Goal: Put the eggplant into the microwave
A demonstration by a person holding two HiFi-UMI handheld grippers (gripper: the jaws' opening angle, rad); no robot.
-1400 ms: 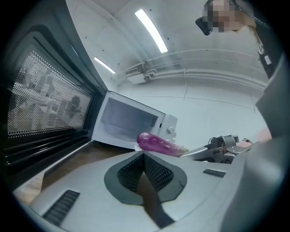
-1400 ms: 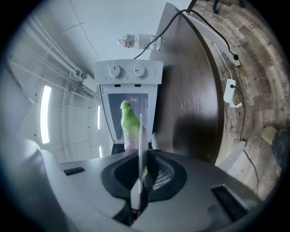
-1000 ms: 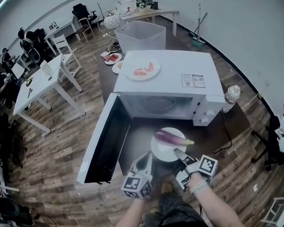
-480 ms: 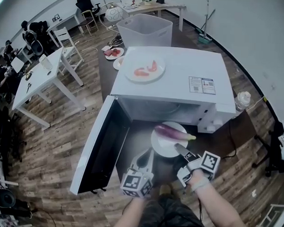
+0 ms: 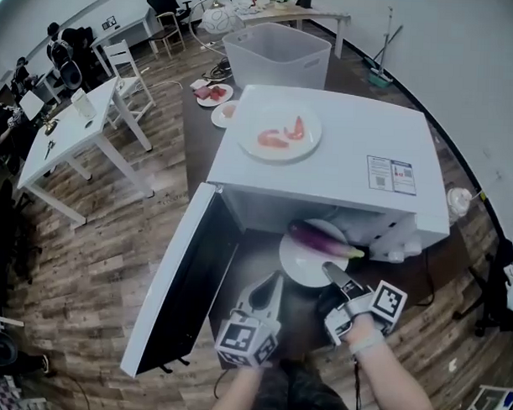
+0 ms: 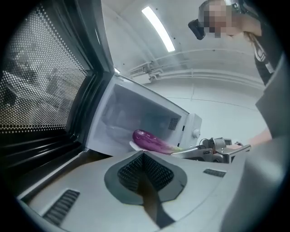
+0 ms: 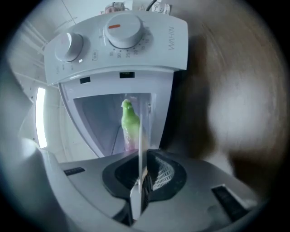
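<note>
Tables (image 5: 70, 135) in white stand well to the left of the microwave (image 5: 342, 161), out on the wooden floor. The microwave's door (image 5: 174, 273) hangs wide open on its left side, dark inner face turned to the cavity.

In front of the microwave, just right of the door, the left gripper (image 5: 270, 284) hangs over the dark counter (image 5: 251, 250). Its fingers are pressed together with nothing between them.

On top of the microwave sits a white plate with red slices (image 5: 280, 133). Behind the microwave are a clear plastic bin (image 5: 274, 49) and two small plates of food (image 5: 212, 93).

At the microwave's open mouth a white plate (image 5: 301, 264) carries the eggplant (image 5: 318, 238). The purple eggplant lies across the plate with its green stem end pointing right. The plate's far edge sits beneath the microwave's front edge; its near part is outside the cavity.

The right gripper (image 5: 330, 270) is in front of the microwave, below its control panel, fingers clamped on the plate's near rim. The right gripper view shows the thin rim edge-on between them and the two dials (image 7: 122, 29) above.

Right of the microwave stands a clear bottle (image 5: 458, 201).
</note>
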